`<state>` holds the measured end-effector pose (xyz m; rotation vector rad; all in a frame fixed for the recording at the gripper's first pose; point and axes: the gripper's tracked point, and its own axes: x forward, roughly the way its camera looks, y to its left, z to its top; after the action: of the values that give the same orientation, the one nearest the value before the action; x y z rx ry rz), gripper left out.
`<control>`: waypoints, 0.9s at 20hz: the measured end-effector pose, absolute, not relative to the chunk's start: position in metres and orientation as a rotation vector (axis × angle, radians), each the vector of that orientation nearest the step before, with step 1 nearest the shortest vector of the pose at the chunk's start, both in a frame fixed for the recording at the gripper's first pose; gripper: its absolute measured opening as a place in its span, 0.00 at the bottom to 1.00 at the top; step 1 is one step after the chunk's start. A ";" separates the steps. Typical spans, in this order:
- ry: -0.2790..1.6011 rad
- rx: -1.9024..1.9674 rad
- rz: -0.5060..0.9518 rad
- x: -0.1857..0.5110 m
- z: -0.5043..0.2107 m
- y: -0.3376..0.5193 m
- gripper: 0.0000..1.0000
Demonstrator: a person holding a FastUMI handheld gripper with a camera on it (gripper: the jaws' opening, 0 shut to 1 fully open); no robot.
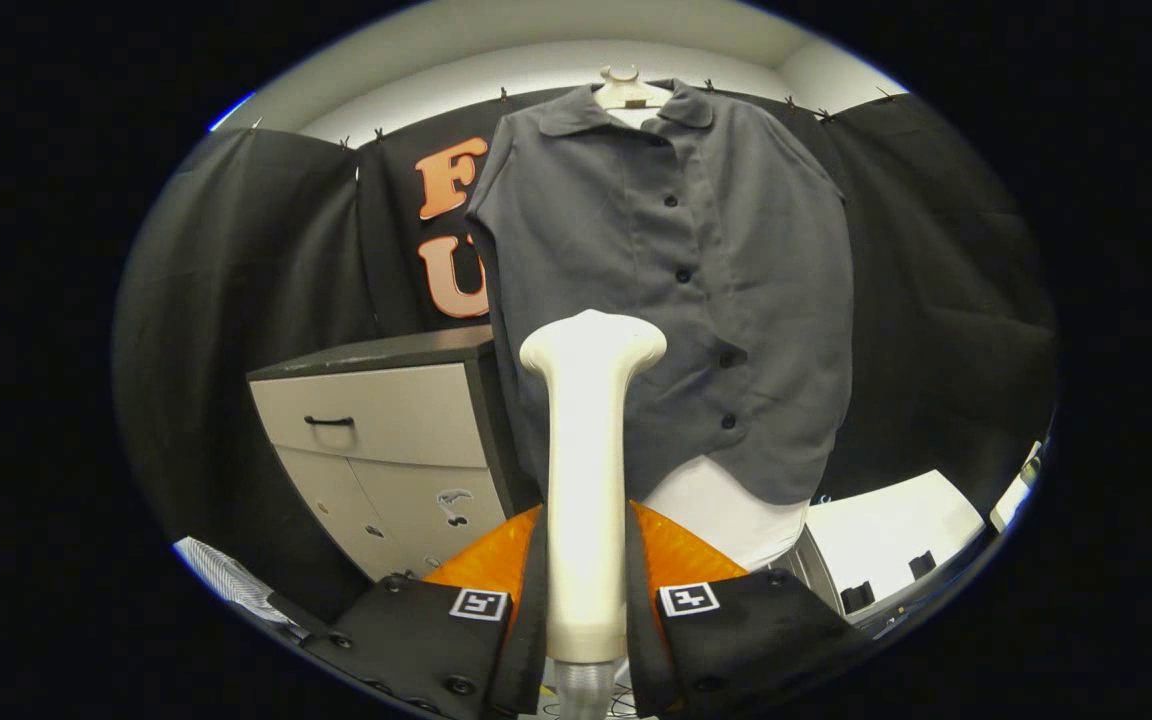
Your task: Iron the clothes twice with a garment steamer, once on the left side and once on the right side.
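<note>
- Booth setup: black cloth wall (936, 280) all round the back, pale ceiling above it, and a white bench (886, 530) down low, off to the shirt's lower right.
- The grey shirt (676, 280) is the landmark here. It's buttoned up, hanging on a pale mannequin-type form (626, 88) whose neck knob pokes out of the collar, and a white bit of the form shows under the shirt's hem.
- Beside the shirt's lower left sits a cream drawer cabinet (386, 440) with a dark top and a black handle on the upper drawer.
- The garment steamer (588, 480) stands upright in front of the shirt's lower half, its wide head level with the lower buttons and just left of the button line. Can't tell if the head touches the fabric or hangs a bit short of it.
- The claw (586, 600) is clamped on the steamer's cream handle, both orange-and-black fingers (681, 560) pressed against its sides, pointing straight at the shirt, level, no obvious tilt.
- A clear hose bit comes out of the handle's bottom, between the fingers.
</note>
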<state>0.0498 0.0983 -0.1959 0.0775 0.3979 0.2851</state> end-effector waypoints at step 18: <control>0.137 0.087 0.095 0.132 -0.040 -0.038 0.41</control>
<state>0.1316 -0.0380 -0.0399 0.0869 0.1371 0.0950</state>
